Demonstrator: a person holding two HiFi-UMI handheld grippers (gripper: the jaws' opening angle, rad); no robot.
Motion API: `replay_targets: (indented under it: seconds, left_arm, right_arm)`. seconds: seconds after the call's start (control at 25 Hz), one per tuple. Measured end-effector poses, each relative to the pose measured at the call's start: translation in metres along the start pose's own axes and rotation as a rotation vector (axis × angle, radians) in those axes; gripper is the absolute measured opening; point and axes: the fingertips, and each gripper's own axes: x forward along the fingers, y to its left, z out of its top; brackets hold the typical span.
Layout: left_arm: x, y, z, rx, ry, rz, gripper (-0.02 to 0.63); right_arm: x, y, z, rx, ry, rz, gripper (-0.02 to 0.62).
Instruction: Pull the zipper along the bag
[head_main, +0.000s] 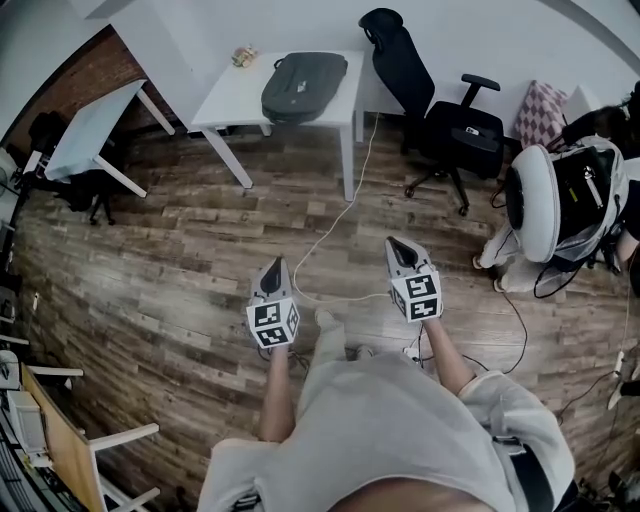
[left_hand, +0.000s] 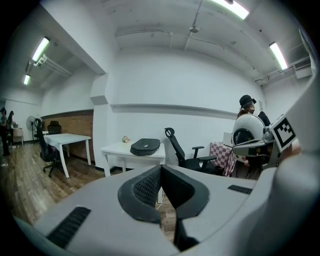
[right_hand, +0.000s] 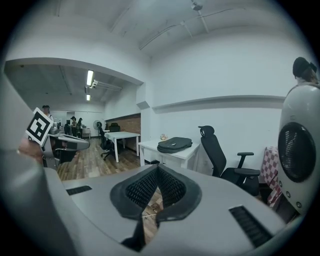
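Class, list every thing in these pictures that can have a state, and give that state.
left gripper: shut, empty.
right gripper: shut, empty.
bag: lying flat on the white table, untouched by either gripper.
office chair: unoccupied.

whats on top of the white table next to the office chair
A dark grey bag lies flat on the white table. A small pale thing sits near the back corner, too small to identify. Anything under the bag is covered.
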Motion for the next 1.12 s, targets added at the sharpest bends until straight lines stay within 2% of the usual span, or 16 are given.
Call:
replay_targets:
  seconds: [0.4, 1.12]
  left_arm:
    - [0.092, 0.037, 0.011, -0.013, 0.001, -0.035, 0.026]
    - [0.312, 0.155, 0.084, -0.024, -0.005, -0.145, 0.026]
  right_arm:
    - [0.086, -0.024, 0.011, -0.017, 0.02, -0.024, 0.014]
    - [0.305, -0.067, 0.087, -0.04, 0.047, -0.115, 0.014]
